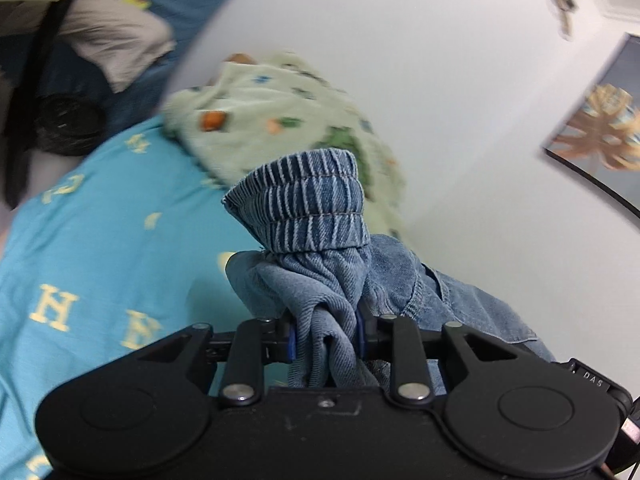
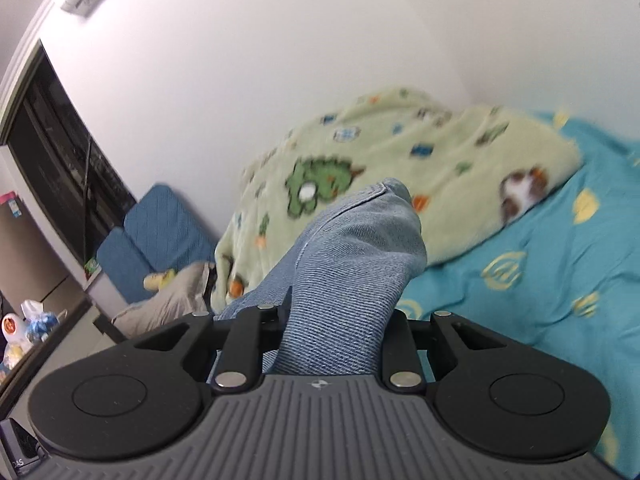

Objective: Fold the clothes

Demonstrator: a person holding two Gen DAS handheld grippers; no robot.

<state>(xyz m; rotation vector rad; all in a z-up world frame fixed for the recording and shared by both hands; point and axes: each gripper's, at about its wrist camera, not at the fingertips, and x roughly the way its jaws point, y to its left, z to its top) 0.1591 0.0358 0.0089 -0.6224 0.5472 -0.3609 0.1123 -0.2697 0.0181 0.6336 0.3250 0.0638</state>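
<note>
Both grippers hold one pair of blue denim jeans lifted above the bed. In the left wrist view my left gripper (image 1: pixel 326 338) is shut on the jeans (image 1: pixel 320 272), bunched between the blue pads; the ribbed elastic waistband (image 1: pixel 304 204) stands up above the jaws. The rest of the denim trails down to the right. In the right wrist view my right gripper (image 2: pixel 332 332) is shut on a fold of the jeans (image 2: pixel 344 272), which rises over the jaws and hides the fingertips.
A turquoise bedsheet (image 1: pixel 100 248) with yellow letters covers the bed (image 2: pixel 540 280). A pale green cartoon-print blanket (image 1: pixel 272 120) (image 2: pixel 400 168) is heaped against the white wall. Blue cushions (image 2: pixel 160 236) and a grey garment (image 2: pixel 180 300) lie beyond. A framed picture (image 1: pixel 600 132) hangs on the wall.
</note>
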